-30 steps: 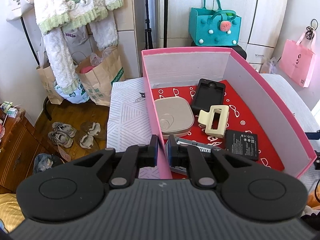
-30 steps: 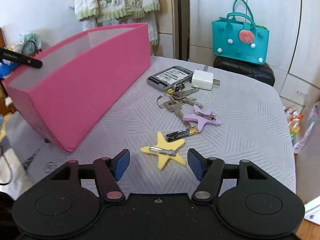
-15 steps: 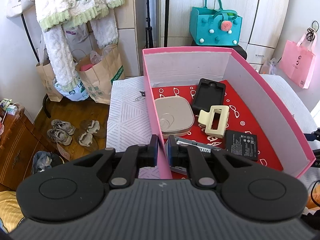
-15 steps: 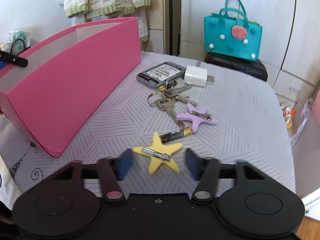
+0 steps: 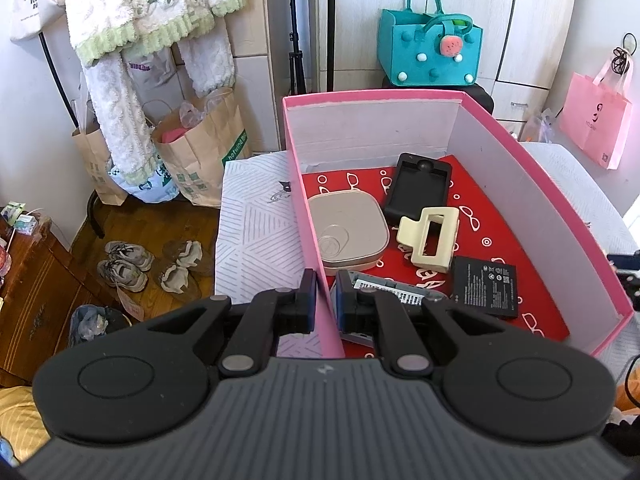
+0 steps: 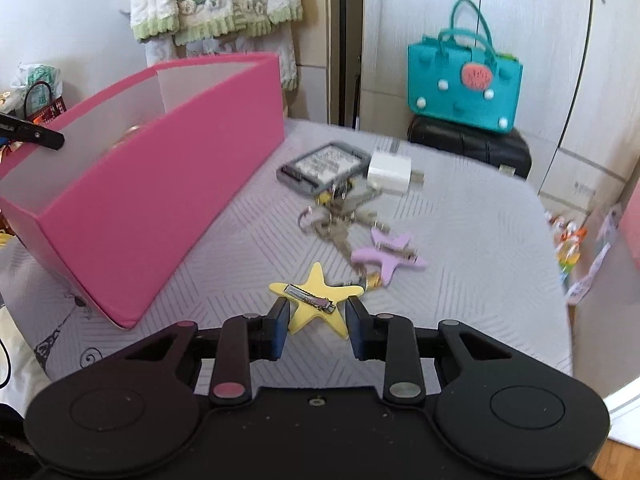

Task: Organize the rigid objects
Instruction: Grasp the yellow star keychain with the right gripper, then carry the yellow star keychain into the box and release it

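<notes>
My left gripper (image 5: 323,294) is shut on the near left wall of the pink box (image 5: 308,216). Inside the box lie a beige case (image 5: 348,232), a black phone case (image 5: 418,184), a cream hair claw (image 5: 428,238), a black battery (image 5: 486,286) and a grey device (image 5: 394,292). In the right wrist view my right gripper (image 6: 318,320) is open, its fingers on either side of the yellow star hair clip (image 6: 316,304) on the grey mat. The pink box (image 6: 152,200) stands to its left.
Beyond the yellow star lie a small battery (image 6: 370,282), a purple star clip (image 6: 390,256), a bunch of keys (image 6: 340,220), a grey device (image 6: 324,166) and a white charger (image 6: 390,170). A teal bag (image 6: 464,80) stands behind the mat. The mat's right edge drops to the floor.
My right gripper has moved forward and narrowed, so the yellow star now sits between its fingers. My left gripper has kept its hold on the box wall.
</notes>
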A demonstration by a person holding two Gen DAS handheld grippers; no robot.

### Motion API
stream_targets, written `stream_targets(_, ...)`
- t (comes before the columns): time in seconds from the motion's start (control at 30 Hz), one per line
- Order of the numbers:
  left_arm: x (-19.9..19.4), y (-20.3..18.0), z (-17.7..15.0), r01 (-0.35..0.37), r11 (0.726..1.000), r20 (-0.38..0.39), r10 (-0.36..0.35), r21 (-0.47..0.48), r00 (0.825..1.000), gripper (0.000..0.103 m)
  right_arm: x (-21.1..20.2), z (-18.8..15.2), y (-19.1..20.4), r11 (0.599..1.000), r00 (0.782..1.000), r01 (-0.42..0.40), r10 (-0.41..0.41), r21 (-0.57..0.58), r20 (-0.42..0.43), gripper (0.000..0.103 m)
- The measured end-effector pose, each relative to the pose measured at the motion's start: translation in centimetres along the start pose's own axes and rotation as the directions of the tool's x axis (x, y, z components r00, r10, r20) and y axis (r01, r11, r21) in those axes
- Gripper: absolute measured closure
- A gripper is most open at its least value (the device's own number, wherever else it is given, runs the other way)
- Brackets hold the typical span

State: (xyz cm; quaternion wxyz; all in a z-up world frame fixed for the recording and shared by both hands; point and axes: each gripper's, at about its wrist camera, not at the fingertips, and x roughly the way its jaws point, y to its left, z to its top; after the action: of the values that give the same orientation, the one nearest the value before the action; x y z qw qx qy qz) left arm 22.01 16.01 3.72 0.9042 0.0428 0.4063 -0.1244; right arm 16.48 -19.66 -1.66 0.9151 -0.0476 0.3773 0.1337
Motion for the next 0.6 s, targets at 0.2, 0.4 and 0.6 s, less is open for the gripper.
stream_targets(0.2, 0.0, 0.0, 0.0, 0.002, 1.000, -0.007, -0.001, 0.013, 1.000, 0.094, -2.8, 2.4, 0.7, 0.999, 0.997, -0.024, 0.027, -0.047, 0.078, 0.068)
stream_targets(0.4, -0.1, 0.1, 0.1, 0.010, 1.000, -0.012, -0.010, -0.009, 1.000, 0.094, -6.6, 6.4, 4.0, 0.963, 0.958, -0.192, 0.226, -0.190, 0.178, 0.068)
stream_targets(0.6, -0.1, -0.2, 0.1, -0.005, 1.000, -0.005, 0.005, -0.003, 1.000, 0.094, -4.3, 10.5, 7.1, 0.904, 0.940, -0.260, 0.317, -0.338, 0.126, 0.068)
